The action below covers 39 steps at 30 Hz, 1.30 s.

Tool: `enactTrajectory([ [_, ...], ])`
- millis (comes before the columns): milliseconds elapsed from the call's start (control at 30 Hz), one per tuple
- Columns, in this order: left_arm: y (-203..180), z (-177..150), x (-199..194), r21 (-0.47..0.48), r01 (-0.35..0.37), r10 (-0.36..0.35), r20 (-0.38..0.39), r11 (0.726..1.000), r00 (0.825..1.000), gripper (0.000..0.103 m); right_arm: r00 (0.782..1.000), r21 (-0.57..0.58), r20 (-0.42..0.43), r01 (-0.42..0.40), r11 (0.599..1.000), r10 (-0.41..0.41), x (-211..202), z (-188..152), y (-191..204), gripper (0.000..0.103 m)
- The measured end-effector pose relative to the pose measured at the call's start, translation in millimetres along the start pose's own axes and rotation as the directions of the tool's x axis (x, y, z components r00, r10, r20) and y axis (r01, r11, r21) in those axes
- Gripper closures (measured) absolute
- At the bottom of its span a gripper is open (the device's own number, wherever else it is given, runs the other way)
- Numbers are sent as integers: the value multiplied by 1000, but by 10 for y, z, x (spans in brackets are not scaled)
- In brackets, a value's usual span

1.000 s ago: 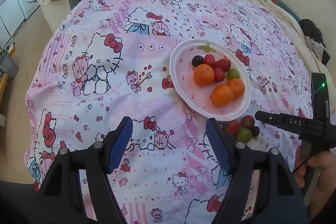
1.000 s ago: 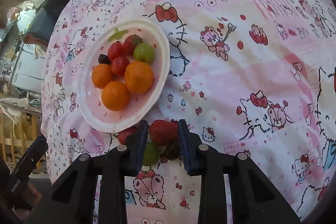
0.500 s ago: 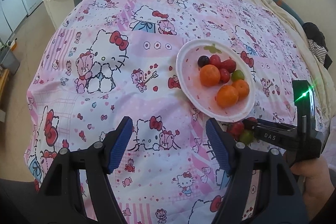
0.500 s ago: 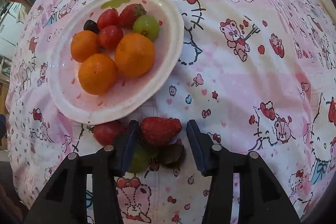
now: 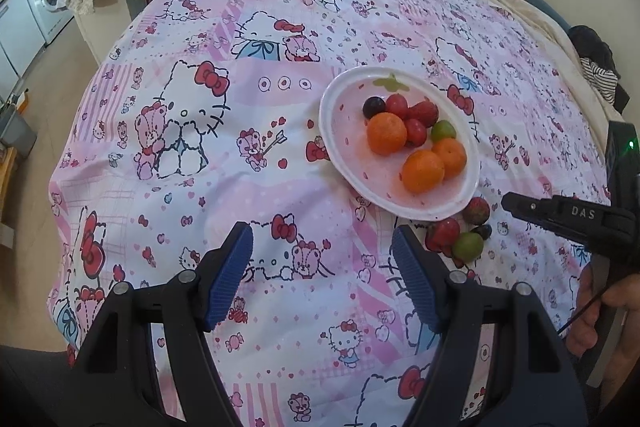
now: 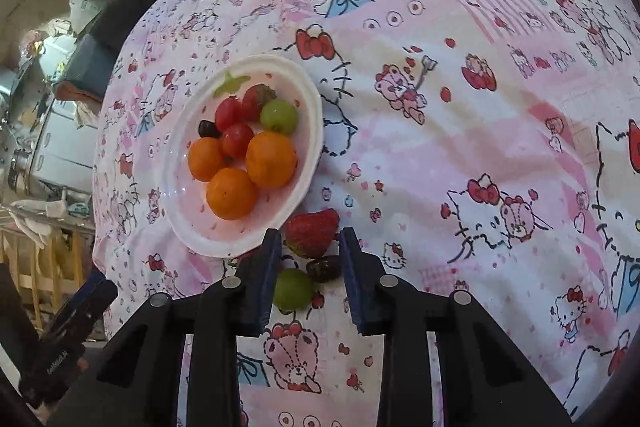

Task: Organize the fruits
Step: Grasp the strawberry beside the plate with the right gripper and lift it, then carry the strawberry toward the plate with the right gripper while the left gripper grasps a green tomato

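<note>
Both views are fisheye cameras riding on hand-held grippers, each looking forward and steeply down along its own pair of fingers onto a bed under a pink cartoon-print sheet [image 5: 248, 163].

The left wrist view sits back from the white plate [image 5: 340, 143], which lies mid-frame, right of centre. The other tool enters at its right edge.

The right wrist view hangs closer, with the plate [image 6: 176, 195] left of centre and a loose strawberry [image 6: 312, 231] just beyond its fingertips.

Both share the plate, its fruit and the loose fruit beside it.
</note>
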<state>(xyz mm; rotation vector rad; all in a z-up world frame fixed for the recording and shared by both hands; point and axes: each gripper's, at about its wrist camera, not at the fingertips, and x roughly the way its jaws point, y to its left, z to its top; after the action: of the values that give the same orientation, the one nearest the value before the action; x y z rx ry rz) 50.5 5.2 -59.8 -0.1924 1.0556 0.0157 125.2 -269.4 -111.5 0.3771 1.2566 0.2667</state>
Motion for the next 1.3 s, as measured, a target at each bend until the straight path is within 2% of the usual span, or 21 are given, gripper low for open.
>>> enactTrajectory([
  [67,-4,-6,-2,3,-2,2,2,1000,1000,34,999,-22,-10,38,999,-38,97,1,51,65],
  [100,-3,-10,-3,9,-8,8,6,1000,1000,34,997,-59,-14,69,996,-70,131,8,86,58],
  [167,15,-14,4,10,-16,16,6,1000,1000,34,992,-152,-15,122,981,-126,236,-11,218,54],
  [333,83,12,32,-21,-8,8,-5,1000,1000,34,969,-272,-54,220,937,-243,556,-69,336,55],
  [433,80,27,33,-18,-4,4,-4,1000,1000,34,963,-319,-20,248,915,-268,624,-62,403,55],
  [500,65,33,33,-14,-1,1,-4,1000,1000,34,964,-336,-5,249,909,-265,633,-46,426,67],
  [667,-16,17,57,7,7,-7,-18,1000,1000,34,981,-281,-4,187,941,-196,401,-27,359,71],
  [767,-125,-17,124,29,15,-14,-50,999,999,34,995,-210,11,101,973,-100,95,-15,278,71],
  [867,-310,-42,193,74,16,-11,-69,997,998,34,1000,-151,13,4,988,-2,-208,-12,226,71],
  [933,-472,-75,258,111,28,-19,-84,993,996,34,999,-134,23,-37,990,41,-401,-19,169,71],
  [1067,-818,-188,454,145,71,-53,-126,987,991,35,996,-90,54,-68,994,73,-580,-32,27,71],
  [1133,-980,-240,558,151,87,-66,-141,985,988,41,992,-45,77,-96,994,99,-622,-9,-49,71],
  [1167,-1048,-256,604,150,95,-73,-147,984,986,48,991,-36,86,-98,995,101,-657,-4,-86,71],
  [1200,-1096,-265,647,144,97,-75,-153,985,985,51,989,-11,100,-110,994,110,-675,16,-136,71],
  [1300,-1231,-281,789,108,98,-78,-172,989,982,53,984,29,111,-143,989,139,-700,47,-224,71],
])
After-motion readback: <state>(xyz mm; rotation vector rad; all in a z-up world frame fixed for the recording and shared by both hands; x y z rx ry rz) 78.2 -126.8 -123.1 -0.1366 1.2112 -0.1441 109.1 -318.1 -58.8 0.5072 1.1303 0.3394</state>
